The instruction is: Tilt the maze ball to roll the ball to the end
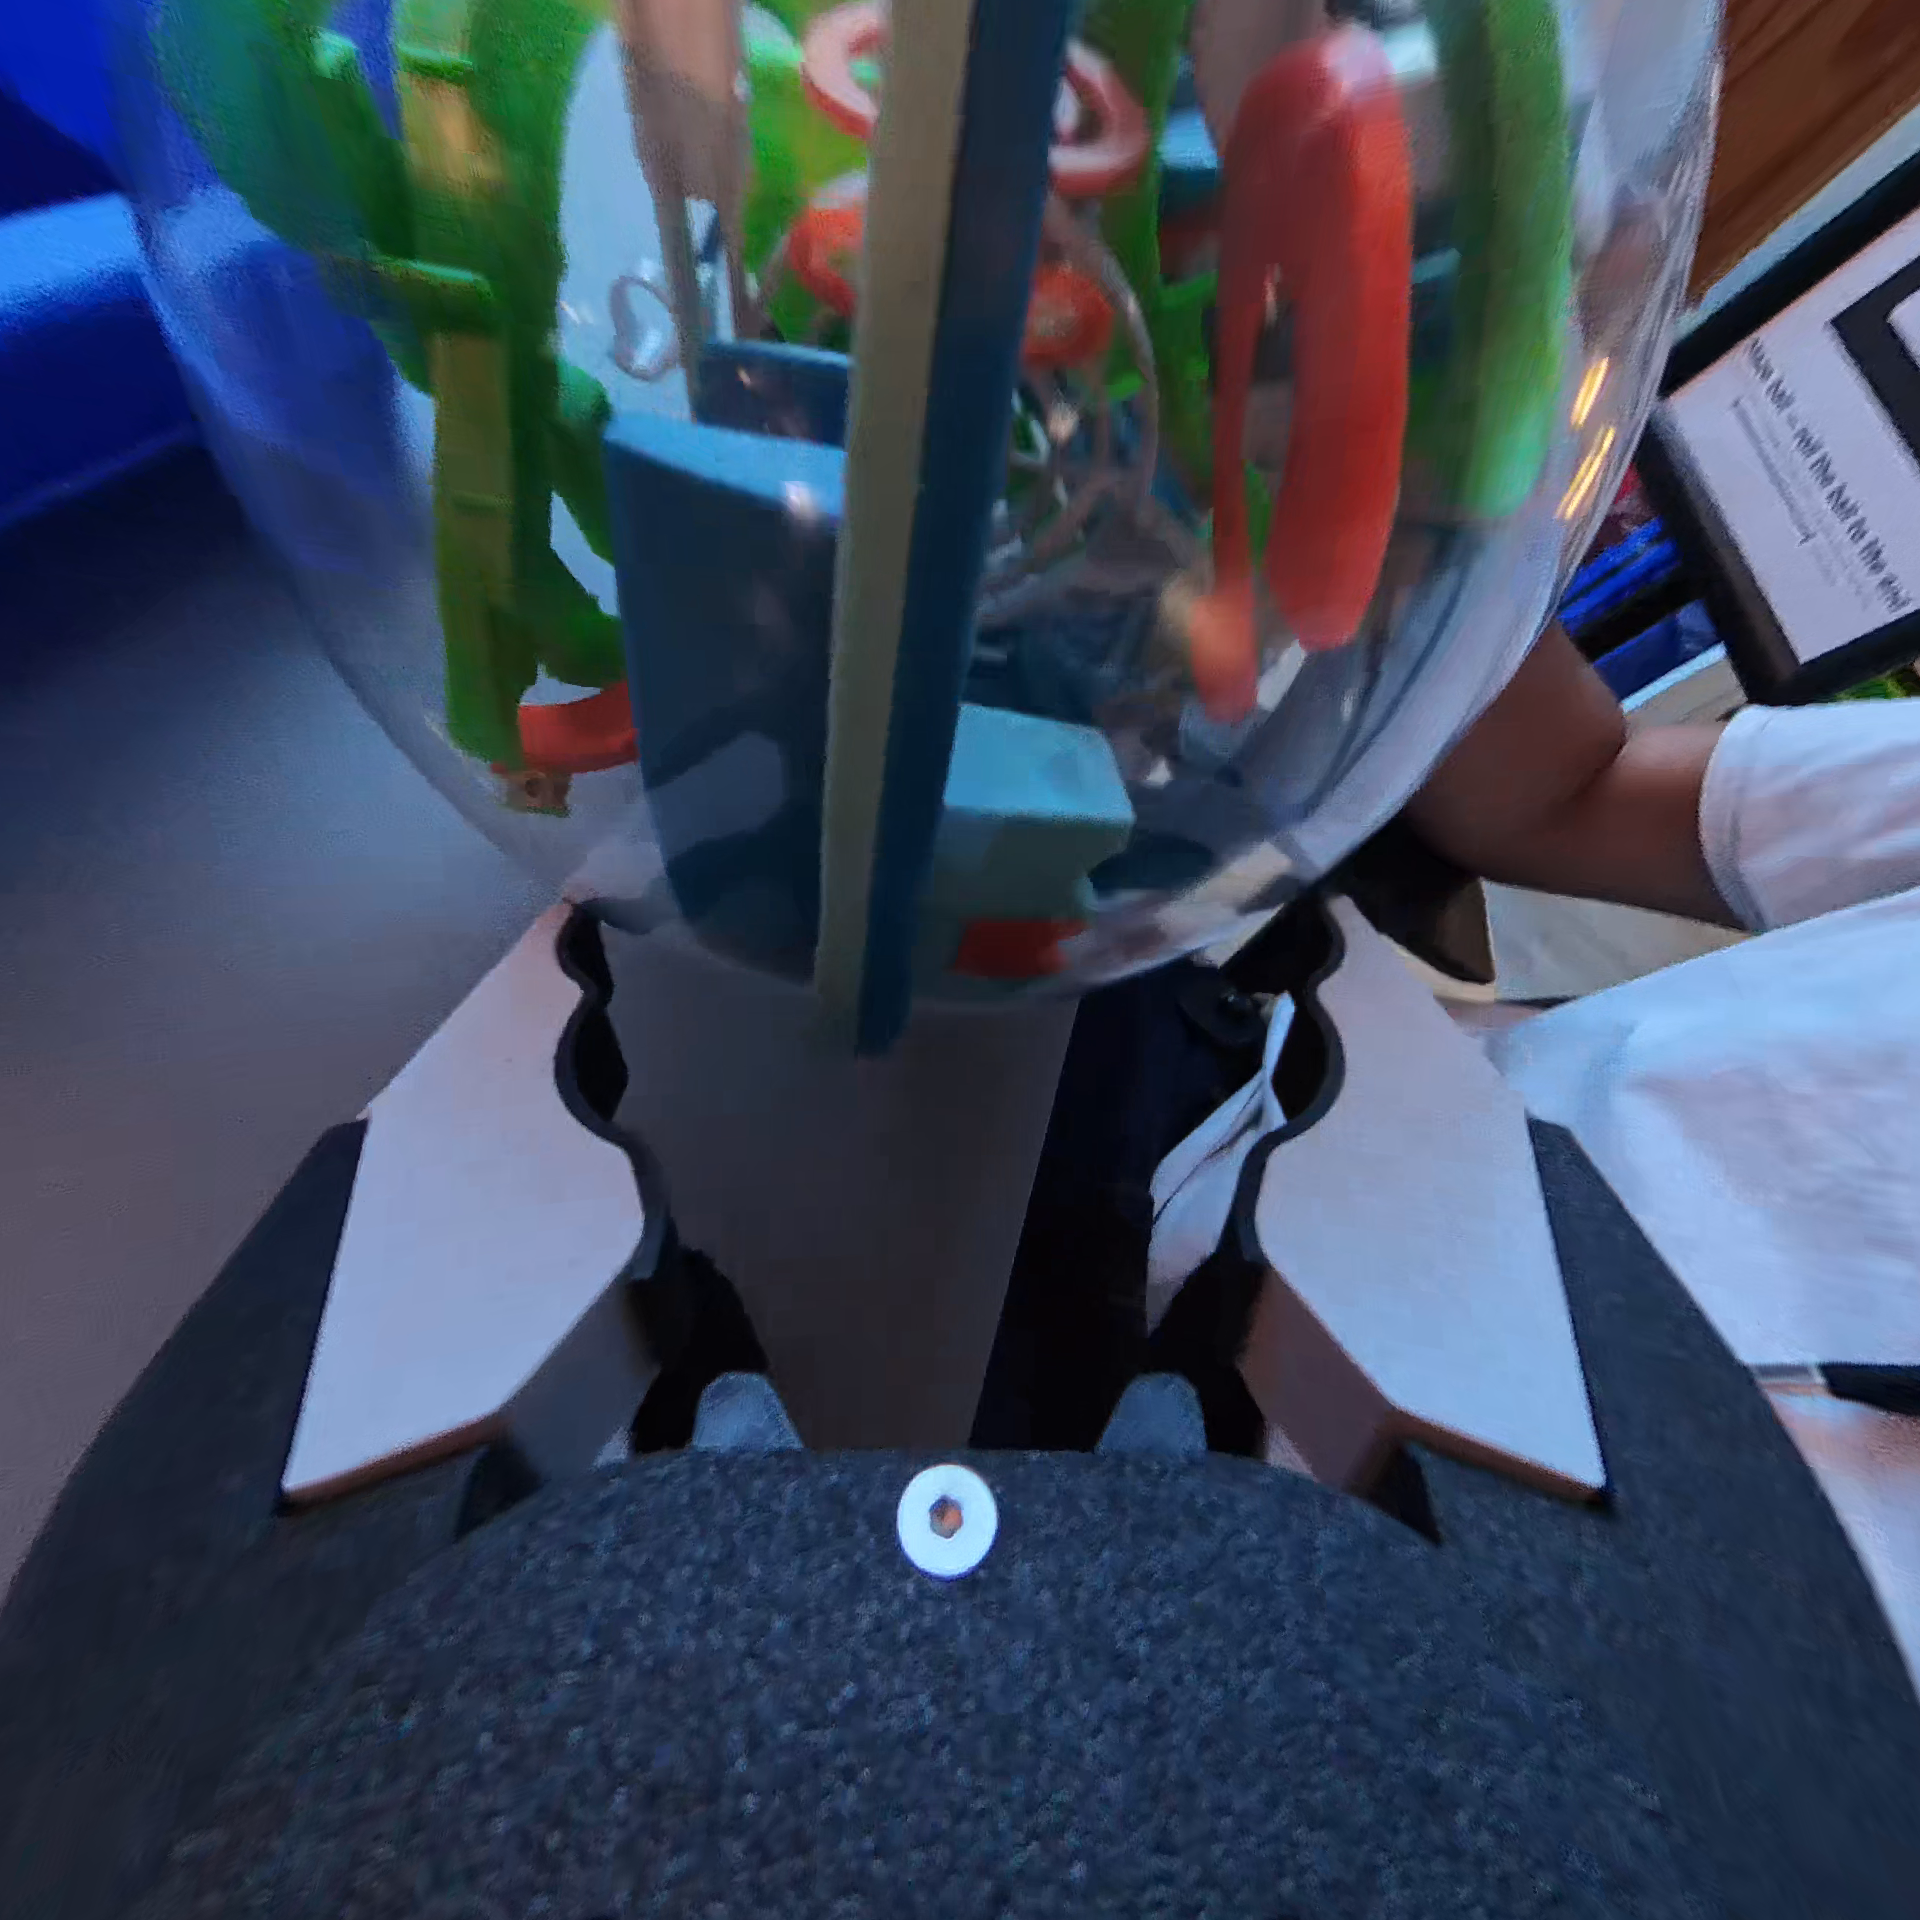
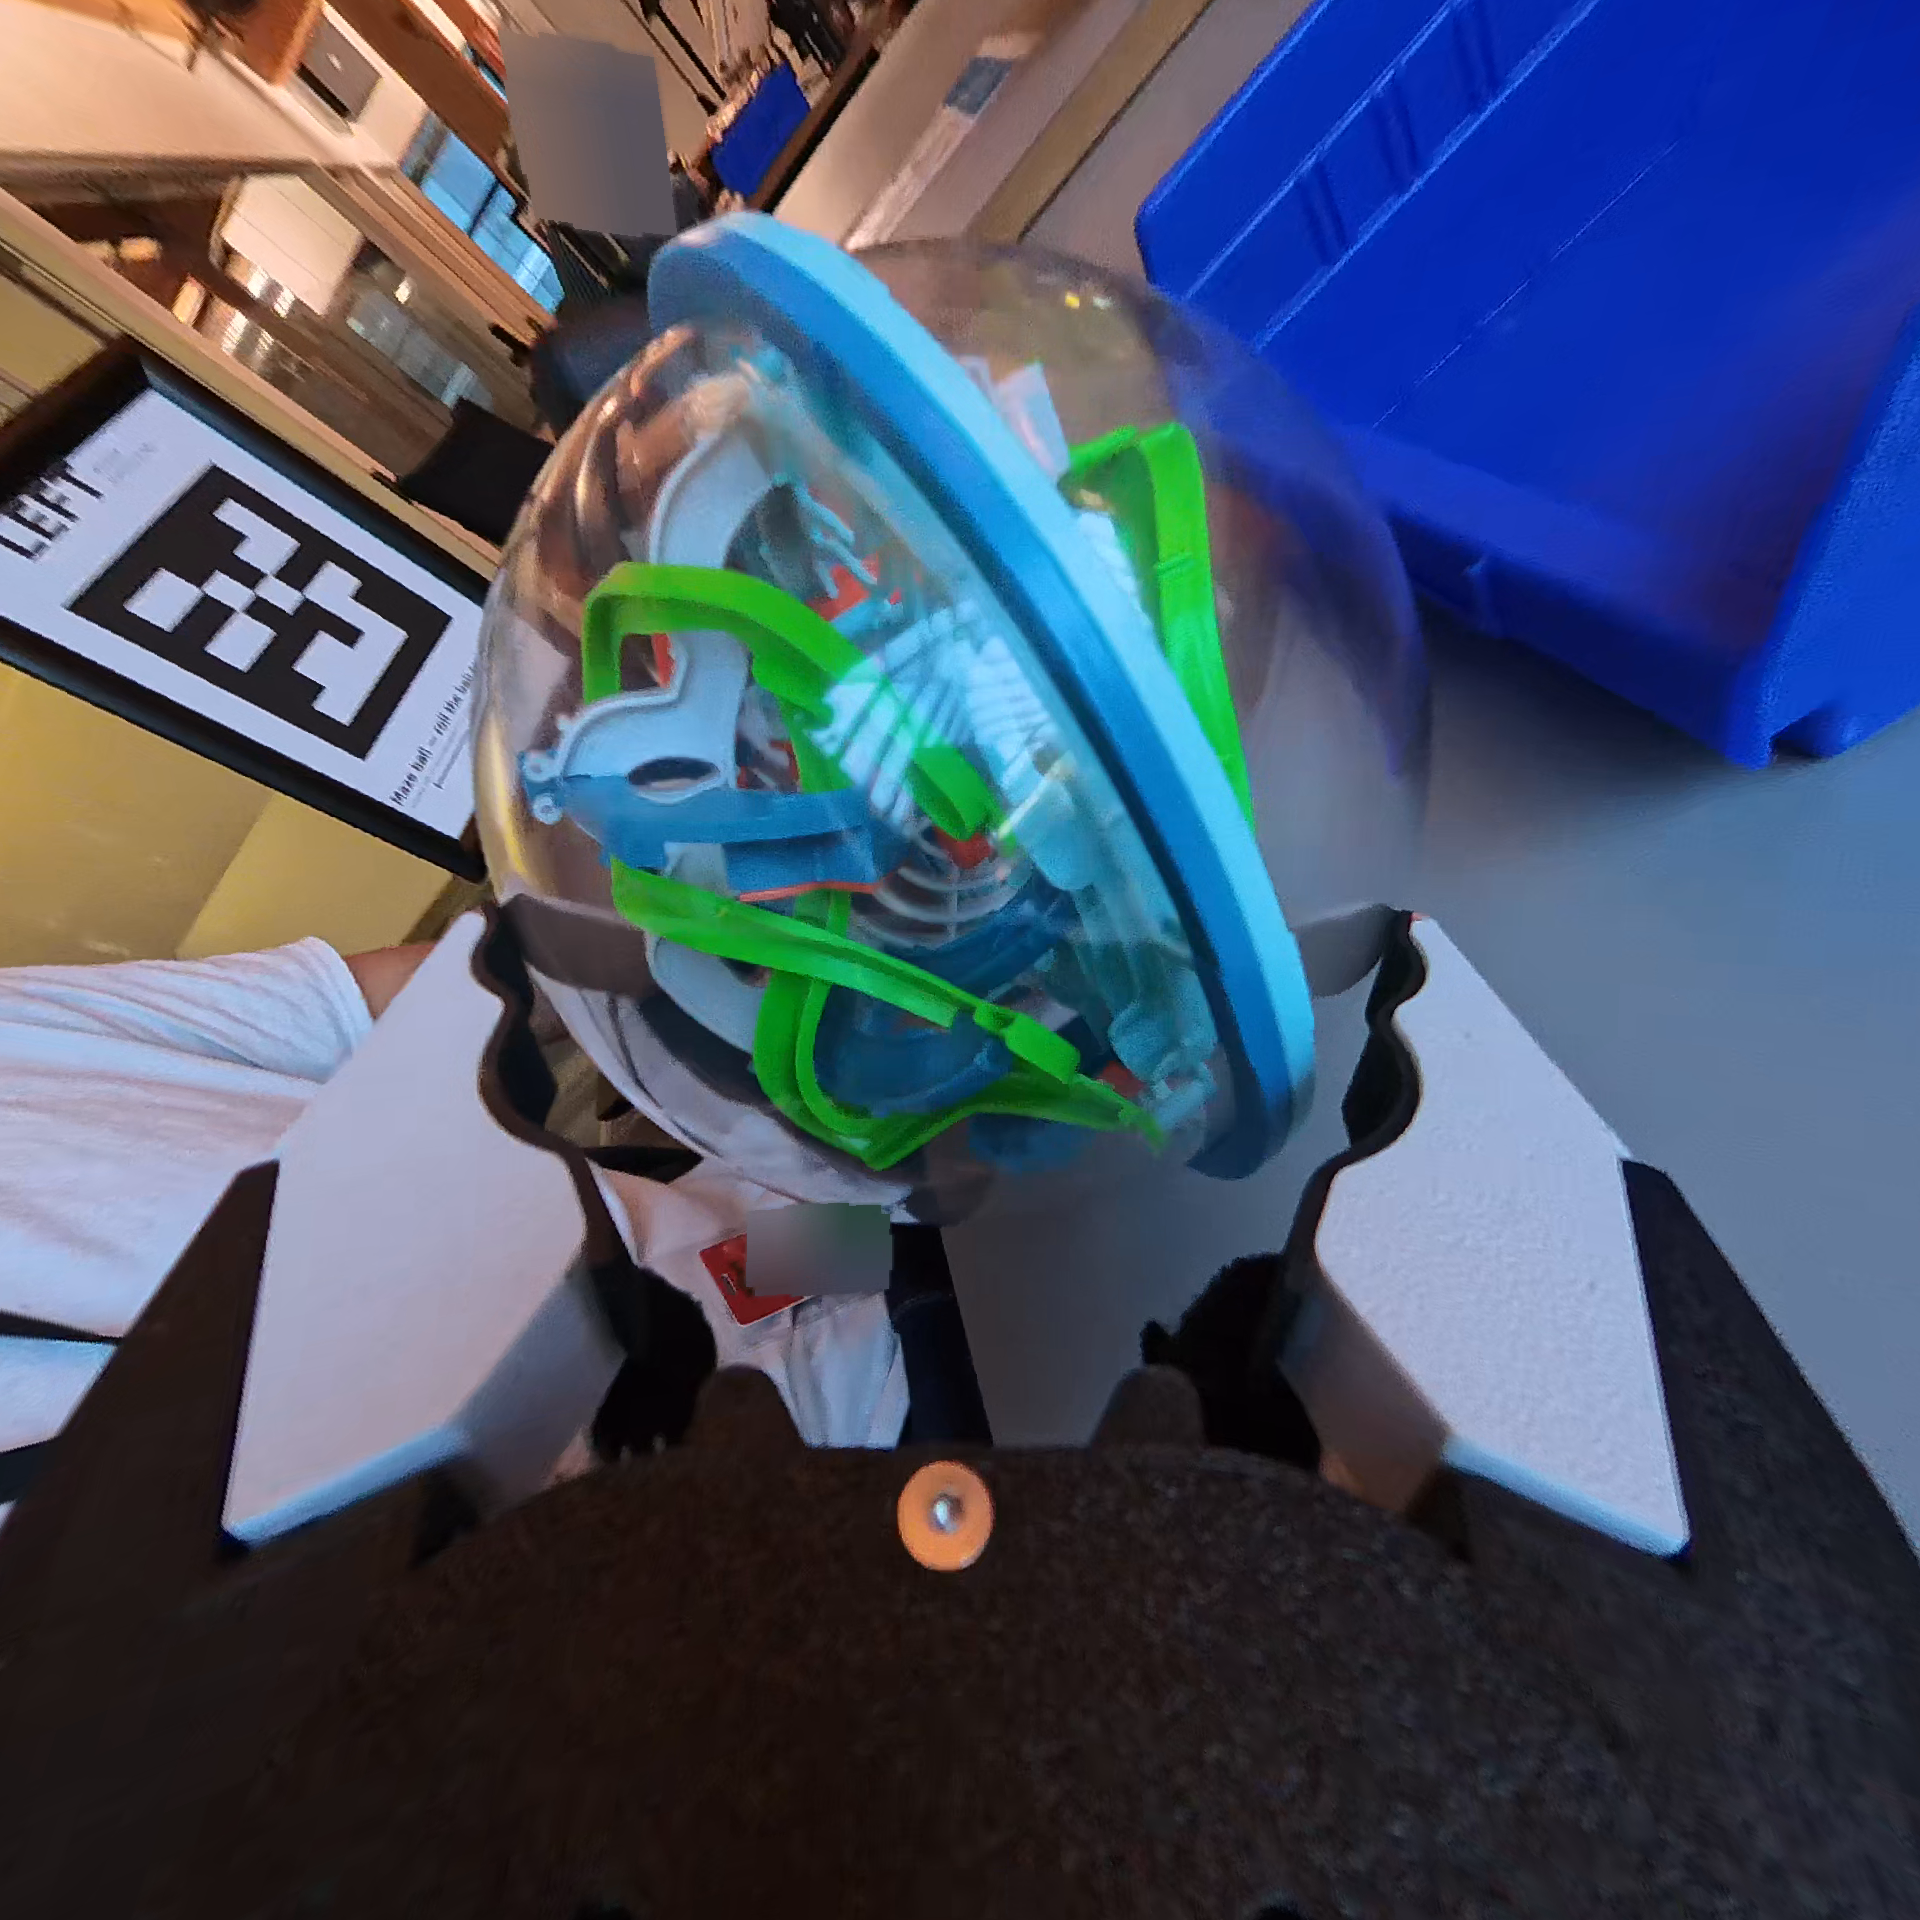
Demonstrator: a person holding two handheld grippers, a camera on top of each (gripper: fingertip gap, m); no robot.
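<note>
Jaws wide, cradling maze ball (image 2: 883,727); blue bin (image 2: 1558,343) just behind.

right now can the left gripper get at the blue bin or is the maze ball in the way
Probably not. The maze ball sits right against the left gripper at its fingertips and fills the space ahead; the blue bin lies beyond it, off to the side. The gripper would have to be freed of the ball first.
</note>
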